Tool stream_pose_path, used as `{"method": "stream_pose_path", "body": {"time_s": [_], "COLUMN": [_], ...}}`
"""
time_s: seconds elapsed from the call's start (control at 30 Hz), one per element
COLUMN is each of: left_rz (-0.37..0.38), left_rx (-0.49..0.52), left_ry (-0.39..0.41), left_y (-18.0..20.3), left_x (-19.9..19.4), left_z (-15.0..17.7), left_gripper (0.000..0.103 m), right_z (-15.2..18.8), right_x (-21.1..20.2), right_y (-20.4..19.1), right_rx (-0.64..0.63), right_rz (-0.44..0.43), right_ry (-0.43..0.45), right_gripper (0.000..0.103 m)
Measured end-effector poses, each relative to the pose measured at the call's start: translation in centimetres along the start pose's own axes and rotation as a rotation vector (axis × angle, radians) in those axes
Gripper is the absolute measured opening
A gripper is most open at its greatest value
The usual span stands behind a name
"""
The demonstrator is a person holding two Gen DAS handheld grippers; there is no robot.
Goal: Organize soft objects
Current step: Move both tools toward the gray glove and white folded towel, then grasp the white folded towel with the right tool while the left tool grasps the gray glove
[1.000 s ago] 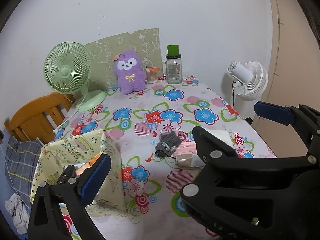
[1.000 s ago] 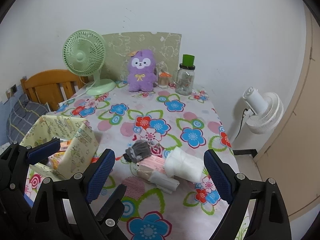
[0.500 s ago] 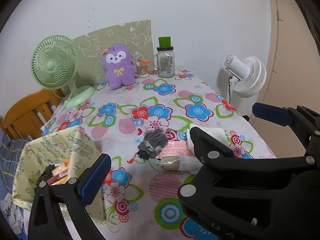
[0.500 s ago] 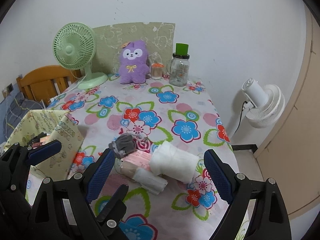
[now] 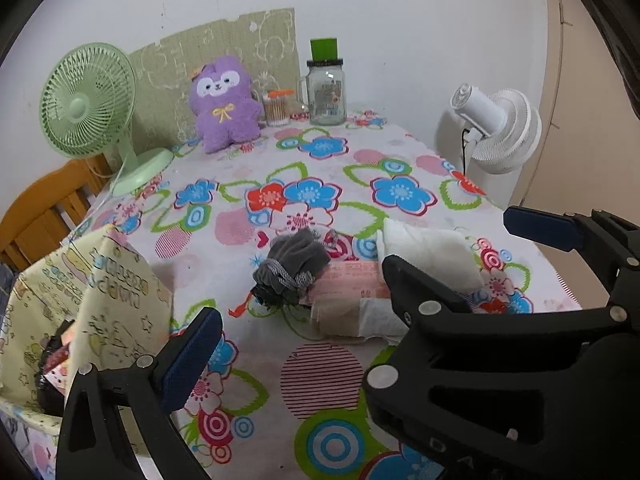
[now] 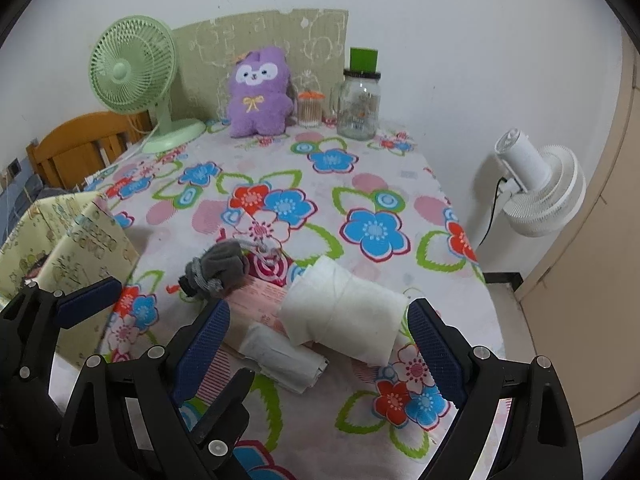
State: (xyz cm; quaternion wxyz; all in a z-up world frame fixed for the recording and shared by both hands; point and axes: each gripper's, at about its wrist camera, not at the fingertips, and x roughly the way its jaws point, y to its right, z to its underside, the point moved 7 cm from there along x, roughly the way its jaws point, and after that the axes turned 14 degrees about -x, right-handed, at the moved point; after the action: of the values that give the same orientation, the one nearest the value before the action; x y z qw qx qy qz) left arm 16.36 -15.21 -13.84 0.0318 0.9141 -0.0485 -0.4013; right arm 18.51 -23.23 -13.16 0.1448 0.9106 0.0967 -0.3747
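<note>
While both jaws are spread wide and nothing is held, the right gripper (image 6: 316,336) is poised over the white roll (image 6: 344,314) (near right of the table (image 6: 372,184)). A pickup step is judged underway. Next, a closing on the roll and a carry left to the fabric box (image 6: 76,240) are called for; the left gripper (image 5: 360,276) hovers empty.

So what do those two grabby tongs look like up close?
Both tongs, left and right, look alike: chunky black plastic frames with cut-out holes and round silver screws. Each finger tip has a dark blue bumpy pad. No cables, stickers or sleeves show.

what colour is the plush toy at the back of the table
Purple plush toy with a yellow bow; clearest in the right wrist view.
</note>
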Motion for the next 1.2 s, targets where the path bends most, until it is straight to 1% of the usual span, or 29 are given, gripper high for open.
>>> {"method": "stream_pose_path", "body": {"time_s": [0.53,0.63,0.77,0.87,1.0,1.03,1.2], "left_rz": [-0.016,-0.03,-0.047,-0.047,-0.037,-0.036,-0.04], "left_rx": [-0.001,0.004,0.011,0.007,-0.011,-0.017,-0.001], "left_ry": [-0.064,-0.084,-0.088,-0.098,-0.115,-0.118,-0.134], "left_y": [-0.8,-0.8,-1.0,-1.1,-1.4,-1.4,-1.5], "left_x": [3.9,4.8,5.5,5.9,6.5,6.8,7.3], "left_z": [-0.2,-0.3,-0.6,-0.8,-1.2,-1.2,-1.0], "left_gripper": [0.103,0.103,0.103,0.103,0.103,0.103,0.103], "right_z": [1.1,1.1,1.0,1.0,1.0,0.9,0.9], "right_x": [4.7,5.7,6.6,7.2,7.9,8.0,8.5], "right_y": [1.2,1.2,1.4,1.5,1.9,1.9,1.4], "right_rx": [0.041,0.044,0.059,0.085,0.111,0.113,0.092], "right_rz": [-0.007,-0.008,-0.014,-0.034,-0.029,-0.026,-0.039], "right_ry": [-0.077,-0.093,-0.102,-0.11,-0.123,-0.127,-0.152], "right_gripper": [0.092,0.092,0.092,0.092,0.092,0.091,0.078]}}
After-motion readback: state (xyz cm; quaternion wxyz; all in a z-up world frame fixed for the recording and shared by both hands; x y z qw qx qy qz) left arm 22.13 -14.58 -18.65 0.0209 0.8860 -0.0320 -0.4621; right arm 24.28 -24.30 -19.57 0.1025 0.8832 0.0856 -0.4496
